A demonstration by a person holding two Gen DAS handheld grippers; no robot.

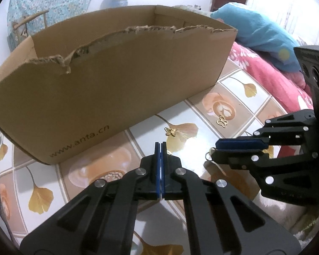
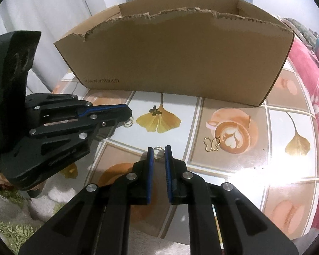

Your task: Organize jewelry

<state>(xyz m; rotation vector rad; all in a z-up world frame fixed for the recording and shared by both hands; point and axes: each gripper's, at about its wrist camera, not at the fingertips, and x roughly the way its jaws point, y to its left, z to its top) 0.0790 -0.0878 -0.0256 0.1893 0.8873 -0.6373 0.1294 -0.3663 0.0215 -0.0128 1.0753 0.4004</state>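
Jewelry on the tiled tabletop [image 2: 234, 170] — gold butterfly charm [image 1: 170, 131], outline butterfly pendant [image 2: 211, 144] — before the torn cardboard box [image 1: 117, 80]; left gripper [image 1: 160, 146] pressed together, right gripper [image 2: 158, 152] pinching a silver ring [image 2: 158, 151].

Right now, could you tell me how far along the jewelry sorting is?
Nothing looks finished; the box's inside is hidden. In hand: the right gripper pinches a small ring, the left gripper has shut at another ring. Left: two butterfly charms on the table.
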